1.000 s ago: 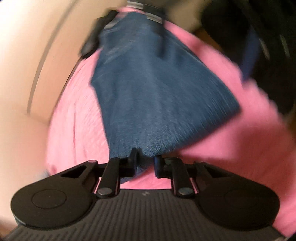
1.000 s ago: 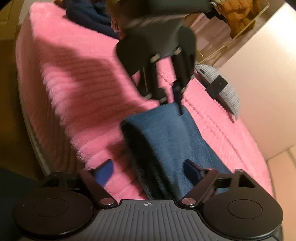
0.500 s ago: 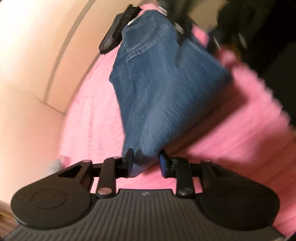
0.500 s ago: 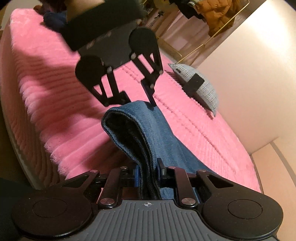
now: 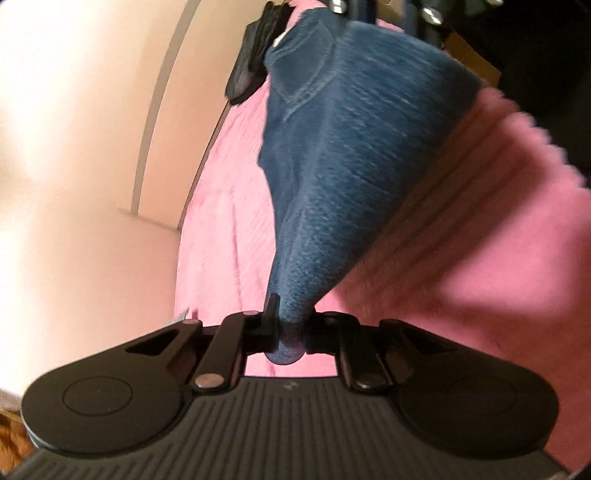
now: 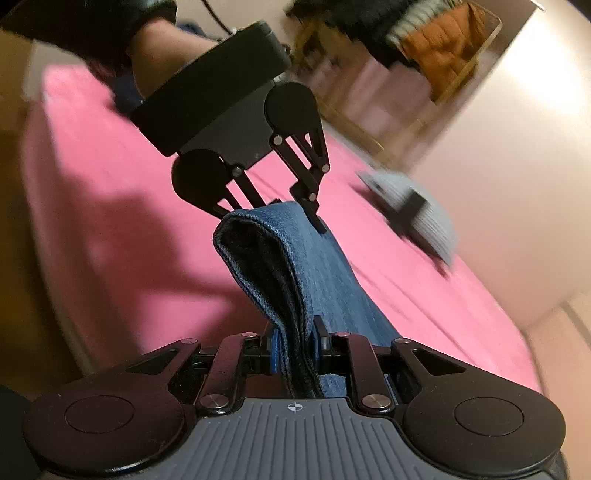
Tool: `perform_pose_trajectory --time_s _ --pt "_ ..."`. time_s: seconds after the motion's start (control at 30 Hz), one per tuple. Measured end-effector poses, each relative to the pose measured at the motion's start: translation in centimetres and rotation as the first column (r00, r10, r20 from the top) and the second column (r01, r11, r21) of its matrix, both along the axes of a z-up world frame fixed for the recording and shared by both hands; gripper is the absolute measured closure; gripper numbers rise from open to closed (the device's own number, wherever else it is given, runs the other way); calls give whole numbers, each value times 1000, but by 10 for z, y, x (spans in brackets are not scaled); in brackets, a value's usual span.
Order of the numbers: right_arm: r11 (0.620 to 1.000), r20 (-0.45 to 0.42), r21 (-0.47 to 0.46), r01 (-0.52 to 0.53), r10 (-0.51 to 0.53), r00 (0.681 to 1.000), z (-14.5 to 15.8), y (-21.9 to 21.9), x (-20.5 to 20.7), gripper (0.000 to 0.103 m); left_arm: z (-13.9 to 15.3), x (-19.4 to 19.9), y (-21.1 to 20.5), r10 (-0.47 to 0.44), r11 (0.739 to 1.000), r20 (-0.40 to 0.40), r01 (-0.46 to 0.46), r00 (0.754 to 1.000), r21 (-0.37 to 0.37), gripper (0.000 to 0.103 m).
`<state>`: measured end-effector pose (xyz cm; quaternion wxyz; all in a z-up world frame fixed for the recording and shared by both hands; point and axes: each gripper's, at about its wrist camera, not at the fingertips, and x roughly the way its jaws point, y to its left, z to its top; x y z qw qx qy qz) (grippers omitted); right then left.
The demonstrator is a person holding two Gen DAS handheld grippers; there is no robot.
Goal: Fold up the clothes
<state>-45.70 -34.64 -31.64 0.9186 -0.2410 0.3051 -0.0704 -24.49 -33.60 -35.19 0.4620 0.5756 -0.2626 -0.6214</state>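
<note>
Left claw (image 6: 295, 214): black body, round pivot discs, slim linkage arms, silver screws. Right claw (image 6: 295, 349): grey ribbed housing with crosshair mark, black arms, silver rivets, blue pads (image 6: 273, 352). Hand (image 6: 162, 51) wears black sleeve (image 6: 85, 26).

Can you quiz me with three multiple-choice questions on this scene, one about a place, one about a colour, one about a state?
1. Where does the grey cushion lie?
A. on the pink blanket
B. on a chair
C. on the jeans

2. What colour are the jeans?
A. black
B. blue
C. white

3. How do the right tongs stand?
A. wide open and bare
B. shut on bare air
C. shut on the jeans

Answers:
1 A, the cushion rests on the blanket near the wall.
2 B, the denim is blue in both views.
3 C, a fold of denim is pinched between the blue pads, and the left tongs pinch another part of the jeans.
</note>
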Motion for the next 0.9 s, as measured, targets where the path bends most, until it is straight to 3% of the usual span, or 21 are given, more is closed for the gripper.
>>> perform_pose_trajectory --time_s 0.17,0.37,0.47,0.53,0.57,0.63,0.7,0.77,0.83,0.9 --pt "982 88 159 -106 92 992 12 22 6 88 28 16 62 112 991 19 -113 994 72 94" --pt "964 224 265 -32 -29 974 47 3 -40 88 57 3 57 154 982 59 -159 986 103 92" --pt "938 325 345 37 -157 932 78 -32 -71 88 93 -13 32 172 985 -1 -172 985 27 85" --pt "900 378 425 100 -277 883 95 -69 -96 88 128 -25 16 171 982 -95 -177 981 -68 72" --pt "877 395 463 130 -336 855 100 -88 -110 88 146 -30 9 165 976 -147 -183 975 -118 71" --pt "806 415 564 182 -466 781 99 -129 -138 88 182 -42 -6 145 956 -247 -200 958 -215 66" --pt "699 398 680 222 -607 688 82 -171 -169 88 206 -53 -21 140 939 -328 -230 934 -256 66" --pt "544 330 806 234 -741 585 52 -211 -200 88 214 -65 -33 135 939 -380 -241 915 -245 65" --pt "357 211 907 223 -844 493 14 -243 -230 88 204 -81 -45 136 953 -393 -228 910 -200 62" --pt "191 87 961 202 -896 436 -20 -265 -252 88 181 -93 -66 140 968 -376 -206 916 -143 60"
